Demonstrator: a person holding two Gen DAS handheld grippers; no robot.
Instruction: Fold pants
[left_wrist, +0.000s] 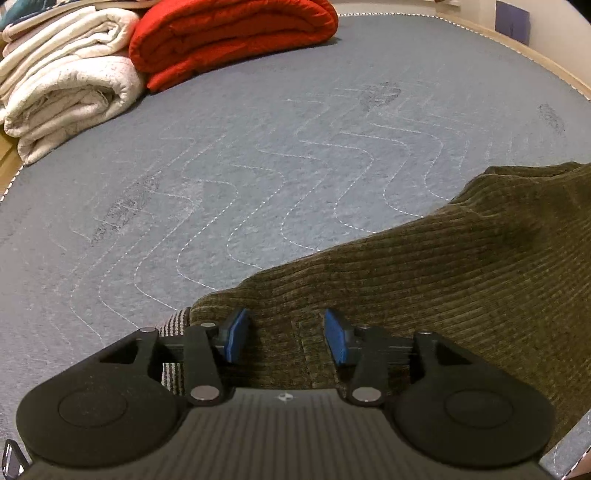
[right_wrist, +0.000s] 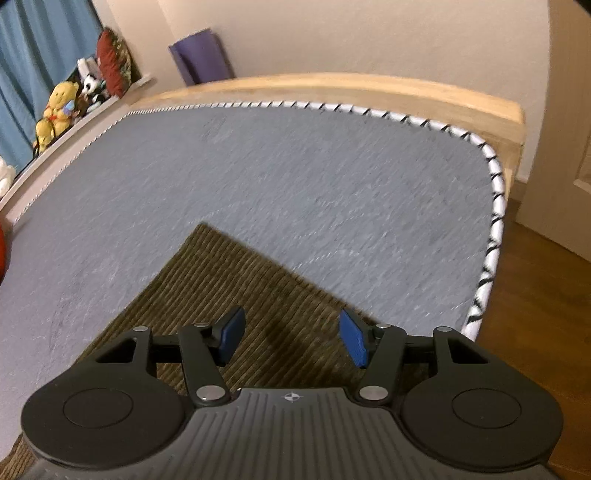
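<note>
Olive-brown corduroy pants lie on the grey quilted mattress. In the left wrist view they fill the lower right, and a striped inner lining shows at their near left edge. My left gripper is open, its blue pads just above the cloth, holding nothing. In the right wrist view a squared end of the pants points away from me on the mattress. My right gripper is open over that end and holds nothing.
A folded red blanket and folded cream blankets lie at the mattress's far left. A wooden bed frame borders the mattress. Stuffed toys sit on a ledge at left. Wooden floor lies beyond the right edge.
</note>
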